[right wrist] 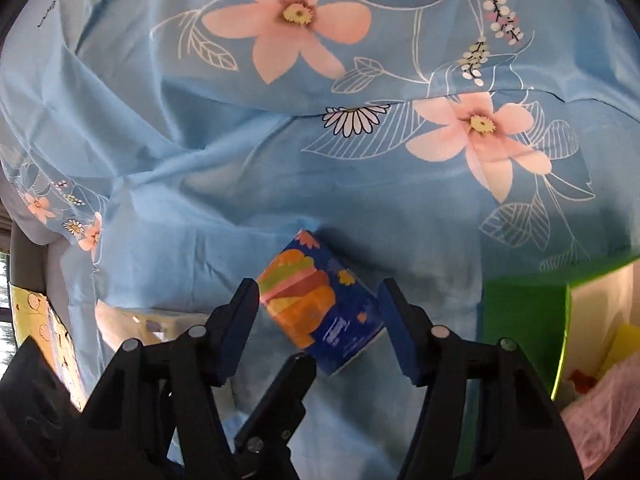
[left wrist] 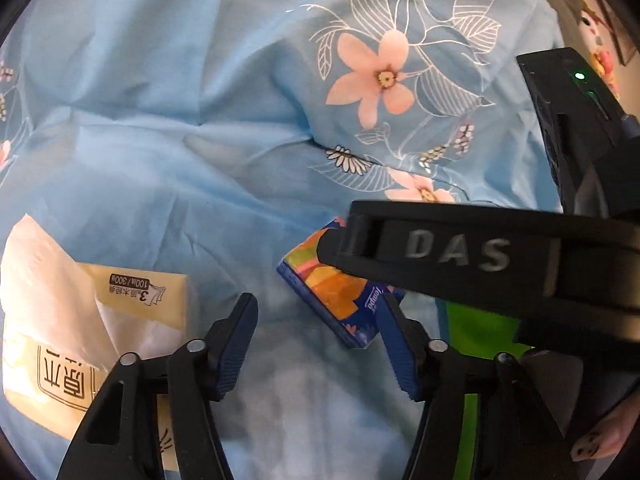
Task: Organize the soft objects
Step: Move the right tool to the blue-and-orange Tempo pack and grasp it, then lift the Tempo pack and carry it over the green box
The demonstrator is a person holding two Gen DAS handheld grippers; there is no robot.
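Note:
A small blue tissue pack (left wrist: pixel 336 292) with an orange and pink print lies tilted on the blue flowered sheet (left wrist: pixel 180 100). In the right wrist view this tissue pack (right wrist: pixel 320 312) sits between the two fingers of my right gripper (right wrist: pixel 318 296). Its edges are close to both pads, and I see no firm squeeze. My left gripper (left wrist: pixel 316 312) is open and empty, with the pack just ahead of its right finger. The right gripper's black body (left wrist: pixel 460 256) crosses above the pack. A larger cream tissue pack (left wrist: pixel 80 320) lies to the left.
A green box (right wrist: pixel 520 320) with a white inside stands at the right and holds pink and yellow soft items; its green wall (left wrist: pixel 472 332) shows under the right gripper. A hand with painted nails (left wrist: pixel 600 440) holds that gripper. The sheet is creased and rises behind.

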